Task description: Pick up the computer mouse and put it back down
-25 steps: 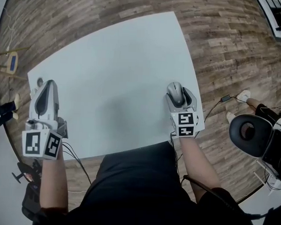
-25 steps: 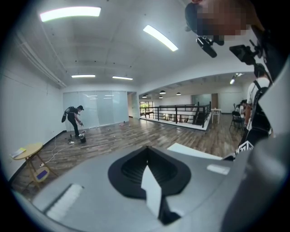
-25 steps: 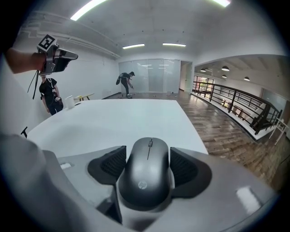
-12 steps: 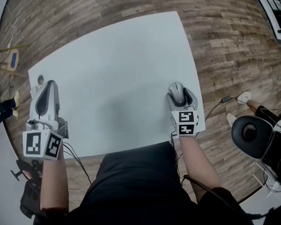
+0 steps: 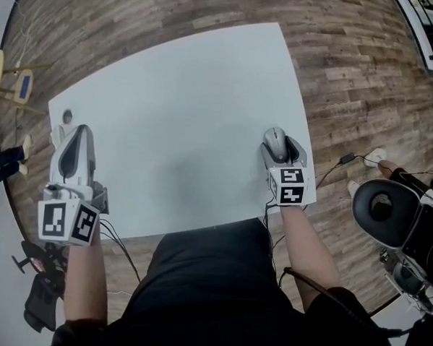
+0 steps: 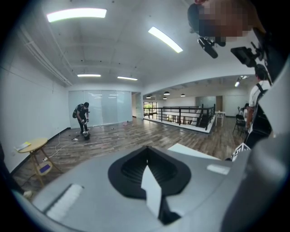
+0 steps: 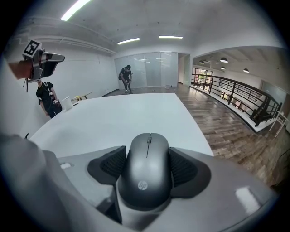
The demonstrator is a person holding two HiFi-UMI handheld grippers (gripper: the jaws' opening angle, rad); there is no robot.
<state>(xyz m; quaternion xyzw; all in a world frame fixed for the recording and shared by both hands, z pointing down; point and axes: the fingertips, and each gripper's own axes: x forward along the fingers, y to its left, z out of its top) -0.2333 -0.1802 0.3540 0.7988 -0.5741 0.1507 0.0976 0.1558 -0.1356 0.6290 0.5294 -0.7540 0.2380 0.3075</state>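
Mouse [image 5: 274, 141], computer, dark grey: located at the near right edge of the white table [image 5: 184, 102], lengthwise between the jaws of the right gripper [image 7: 147, 159]. Right gripper: jaws wide, both ribbed pads against the mouse's flanks; grip judged taken. Whether the mouse is clear of the tabletop cannot be told. Left gripper [image 5: 76, 143]: jaws closed together, nothing between them, over the table's far left edge, well apart from the mouse. Status: pick-up at most just under way; lift unconfirmed, set-down outstanding.
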